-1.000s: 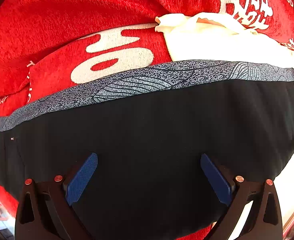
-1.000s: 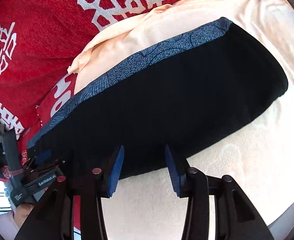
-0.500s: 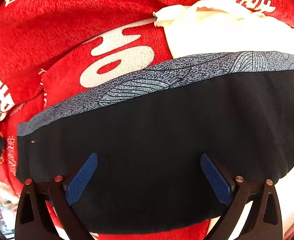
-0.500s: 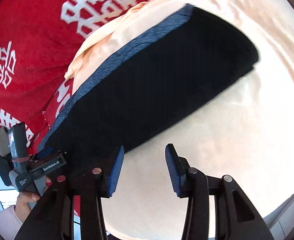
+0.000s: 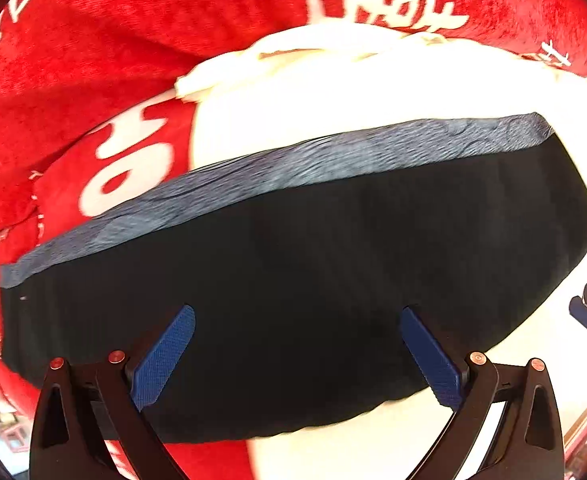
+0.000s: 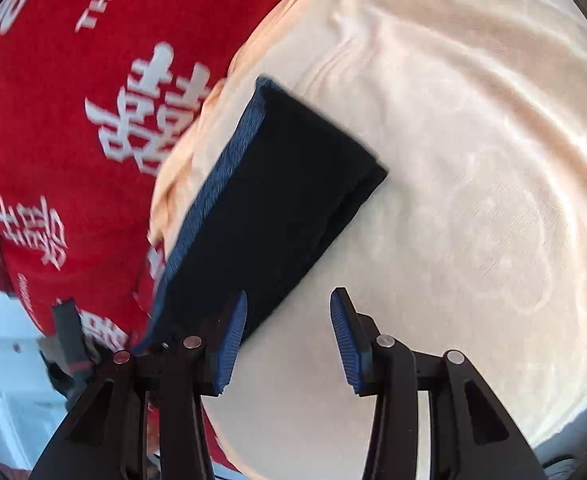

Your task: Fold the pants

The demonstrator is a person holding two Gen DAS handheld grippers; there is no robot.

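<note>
Both tongs [image 5: 297,350] [image 6: 289,336] gape, folded pants [image 5: 293,280] just ahead.

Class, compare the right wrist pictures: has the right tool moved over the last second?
Yes. The right tool has pulled back and off the folded pants, toward the bare cream cloth; the pants now look smaller and farther left.

- My left view is harshly bright: the cream cloth [image 5: 333,92] burns out to white glare.
- Motion blur smears the patterned waistband [image 5: 293,164].
- Fisheye bending curves everything; corners fall black.
- The black pants [image 6: 277,184] show no detail.
</note>
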